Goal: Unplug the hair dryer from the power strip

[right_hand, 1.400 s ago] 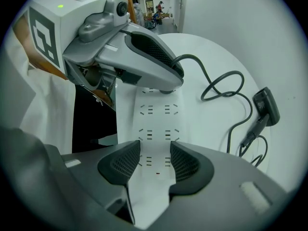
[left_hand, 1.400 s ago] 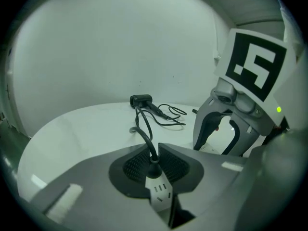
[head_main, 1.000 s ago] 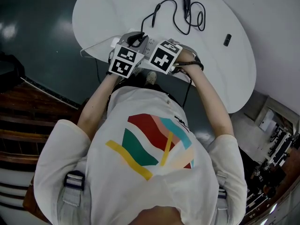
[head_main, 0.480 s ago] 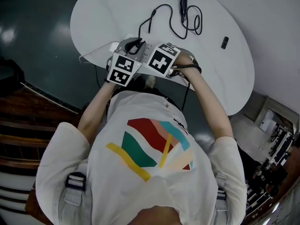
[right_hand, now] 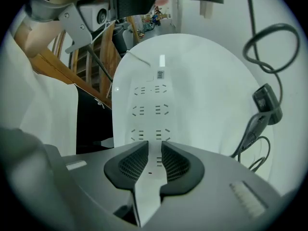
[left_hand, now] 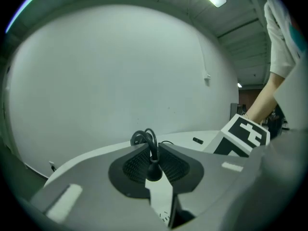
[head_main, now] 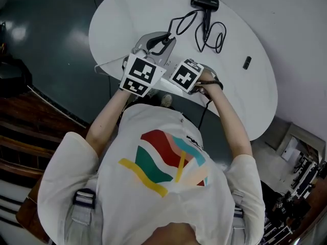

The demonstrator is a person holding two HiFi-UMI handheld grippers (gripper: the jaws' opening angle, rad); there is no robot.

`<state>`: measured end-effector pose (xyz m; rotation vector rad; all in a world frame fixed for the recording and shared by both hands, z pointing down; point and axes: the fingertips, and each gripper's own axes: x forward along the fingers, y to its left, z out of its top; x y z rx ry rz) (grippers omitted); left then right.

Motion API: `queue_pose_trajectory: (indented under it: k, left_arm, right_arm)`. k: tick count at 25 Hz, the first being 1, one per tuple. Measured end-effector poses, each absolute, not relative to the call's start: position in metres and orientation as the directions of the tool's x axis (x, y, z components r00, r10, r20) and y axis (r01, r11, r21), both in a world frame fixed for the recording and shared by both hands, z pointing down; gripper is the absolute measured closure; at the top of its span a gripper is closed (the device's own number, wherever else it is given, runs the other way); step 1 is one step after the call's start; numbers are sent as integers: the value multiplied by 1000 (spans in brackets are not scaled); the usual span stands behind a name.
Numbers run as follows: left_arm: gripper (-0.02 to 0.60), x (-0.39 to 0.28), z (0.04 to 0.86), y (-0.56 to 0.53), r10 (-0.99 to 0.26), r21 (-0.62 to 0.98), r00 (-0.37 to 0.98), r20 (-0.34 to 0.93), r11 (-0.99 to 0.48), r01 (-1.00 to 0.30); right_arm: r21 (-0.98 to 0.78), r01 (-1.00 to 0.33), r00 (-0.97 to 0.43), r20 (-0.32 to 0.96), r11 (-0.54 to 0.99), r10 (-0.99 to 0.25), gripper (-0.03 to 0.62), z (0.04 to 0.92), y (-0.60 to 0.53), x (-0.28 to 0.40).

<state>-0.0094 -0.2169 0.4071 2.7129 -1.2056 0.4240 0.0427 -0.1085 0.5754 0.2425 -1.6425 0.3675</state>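
The left gripper (left_hand: pixel 154 153) has its jaws pinched narrow on the black plug (left_hand: pixel 153 173), and the cord (left_hand: pixel 147 137) curls up just beyond the tips. The plug hangs in the air, clear of any socket. The right gripper (right_hand: pixel 155 150) points straight down over one end of the white power strip (right_hand: pixel 149 105). Its jaws are closing, and only the strip's top shows through the slim gap, with nothing clamped.

The pull looks done. The care now is to steady the strip while the left hand lays the plug on the table (head_main: pixel 250 96), toward the hair dryer (head_main: pixel 204 2) at the far side, with slack and no tug on the dryer.

A small label on the strip and another on a black block (right_hand: pixel 267 102) along the cord are too small to read, and the marker cubes bear patterns only
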Motion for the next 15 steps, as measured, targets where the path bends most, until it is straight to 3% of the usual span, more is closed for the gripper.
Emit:
queue_pose_trajectory:
  k: [15]
  left_arm:
    - [532,2,393,-238,-723,8,631,279,-656,-755]
  right_arm:
    - [-90,-371,-138,990,924,41,494,573,-110,40]
